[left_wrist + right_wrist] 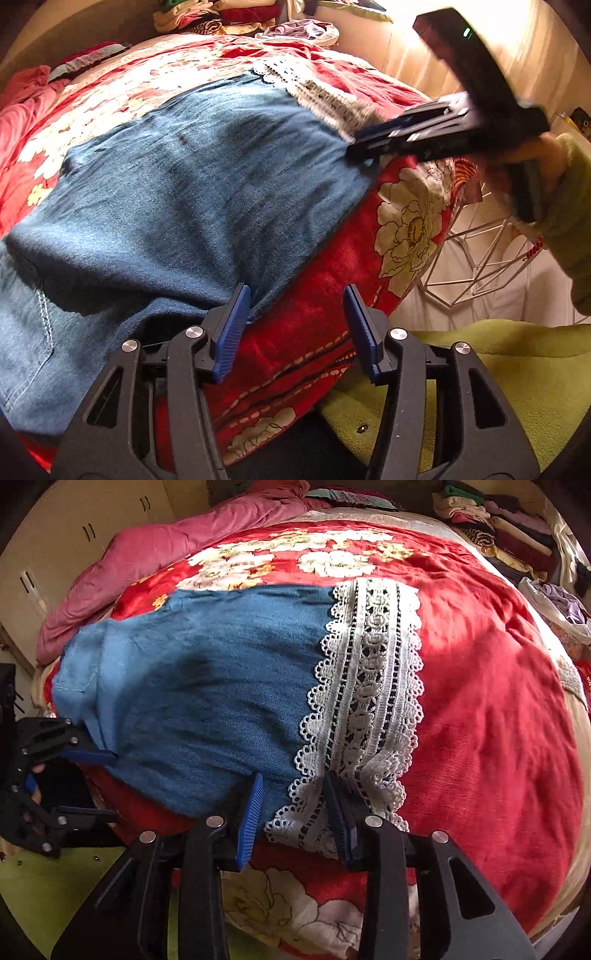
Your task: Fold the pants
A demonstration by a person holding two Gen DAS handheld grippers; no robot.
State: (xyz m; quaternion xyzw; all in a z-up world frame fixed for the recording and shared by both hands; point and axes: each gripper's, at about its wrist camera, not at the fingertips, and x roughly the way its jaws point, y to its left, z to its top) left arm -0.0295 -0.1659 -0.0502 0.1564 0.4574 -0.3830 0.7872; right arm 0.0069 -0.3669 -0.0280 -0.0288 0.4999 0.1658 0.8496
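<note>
- On the bed, over the red floral plush blanket (491, 686), lie the blue denim pants with a white lace hem (207, 686), spread flat near the front edge.
- Pants condition: legs appear stacked one over the other; lace cuff end (369, 701) toward the right hand, pocket and waist end toward the left hand.
- Left tongs (295, 325): jaws partly apart over the pants' near edge, no cloth between them; one blue pad (231, 332) is just beside the denim.
- Right tongs (295, 812): jaws narrowly apart, straddling the lace cuff's near corner; pads do not visibly pinch it.
- Progress judgement: lengthwise fold looks complete; crosswise fold, cuff to waist, remains.
</note>
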